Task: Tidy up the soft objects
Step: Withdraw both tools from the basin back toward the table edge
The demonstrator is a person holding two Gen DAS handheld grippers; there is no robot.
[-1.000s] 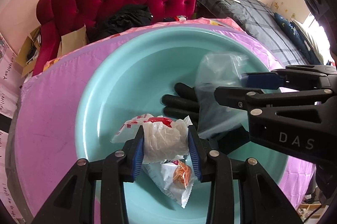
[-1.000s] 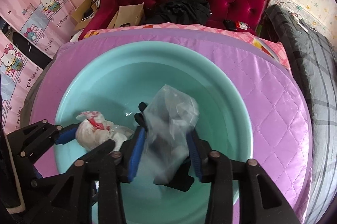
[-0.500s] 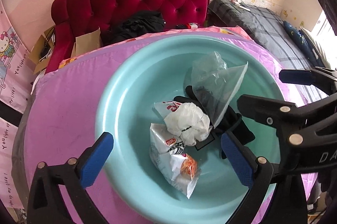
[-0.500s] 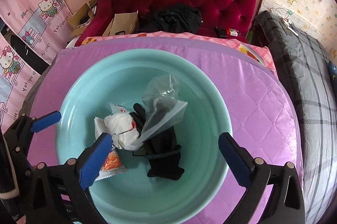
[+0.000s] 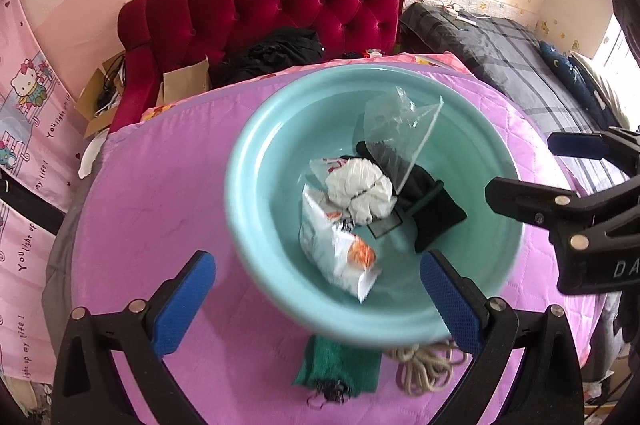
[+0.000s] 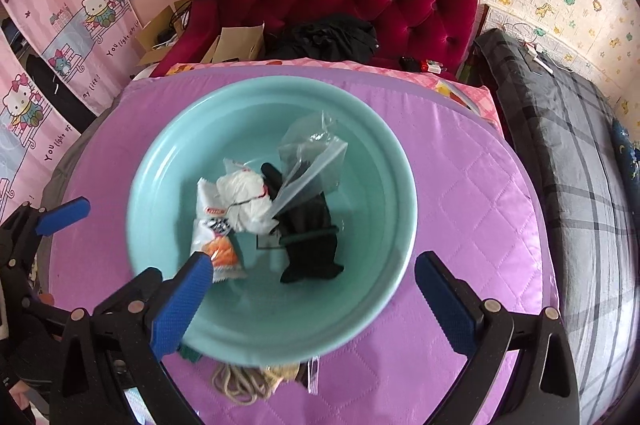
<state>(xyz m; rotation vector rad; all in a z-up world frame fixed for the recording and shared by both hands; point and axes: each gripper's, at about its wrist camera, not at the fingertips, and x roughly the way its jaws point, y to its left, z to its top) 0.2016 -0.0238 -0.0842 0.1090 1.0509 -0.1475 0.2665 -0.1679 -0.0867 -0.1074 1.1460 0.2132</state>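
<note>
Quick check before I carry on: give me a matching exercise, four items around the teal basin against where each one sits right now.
Things:
1. white crumpled bag
2. black glove
3. coiled rope
4. green cloth

Places:
A. on the pink quilt, outside the basin, left of the rope
B. in the basin, under the clear plastic bag
C. in the basin, on top of the snack packet
D. on the quilt by the basin's near rim, right of the green cloth

Pairs: 1-C, 2-B, 3-D, 4-A
</note>
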